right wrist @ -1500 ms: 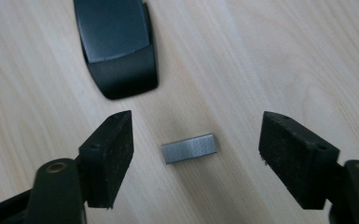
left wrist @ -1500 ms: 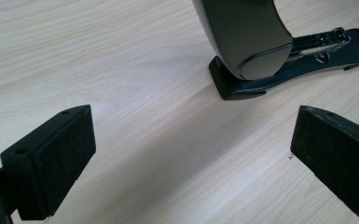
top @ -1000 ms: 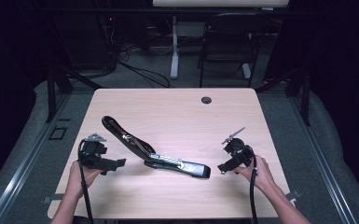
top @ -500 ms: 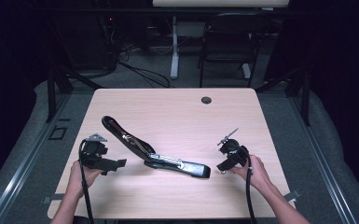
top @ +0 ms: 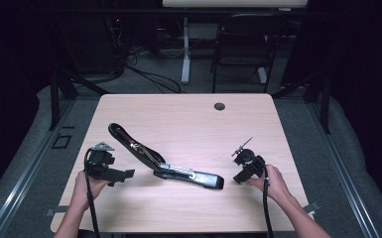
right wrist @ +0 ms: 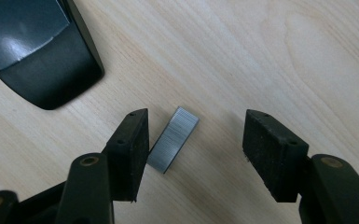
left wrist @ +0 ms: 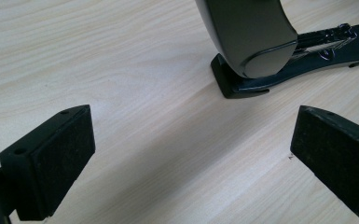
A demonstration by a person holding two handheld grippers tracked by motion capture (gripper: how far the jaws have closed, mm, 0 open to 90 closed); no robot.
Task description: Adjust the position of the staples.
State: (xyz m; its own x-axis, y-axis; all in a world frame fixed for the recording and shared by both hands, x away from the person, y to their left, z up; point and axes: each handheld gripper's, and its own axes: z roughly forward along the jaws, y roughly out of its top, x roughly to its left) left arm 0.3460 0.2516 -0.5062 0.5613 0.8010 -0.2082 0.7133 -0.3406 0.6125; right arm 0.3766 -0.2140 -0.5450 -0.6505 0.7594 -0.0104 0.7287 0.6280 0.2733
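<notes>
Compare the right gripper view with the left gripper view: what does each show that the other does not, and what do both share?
Right gripper view alone: a strip of staples lying between the right gripper's open fingers, which have just been closing. Left gripper view alone: the stapler's opened hinge end, beyond the wide-open left gripper. Both share: the stapler and the wooden table.

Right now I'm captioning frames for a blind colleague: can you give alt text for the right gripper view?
A strip of staples lies on the wooden table between the right gripper's parted jaws, which have just been closing. One end looks close against one jaw. An open stapler's black end sits beyond.
</notes>
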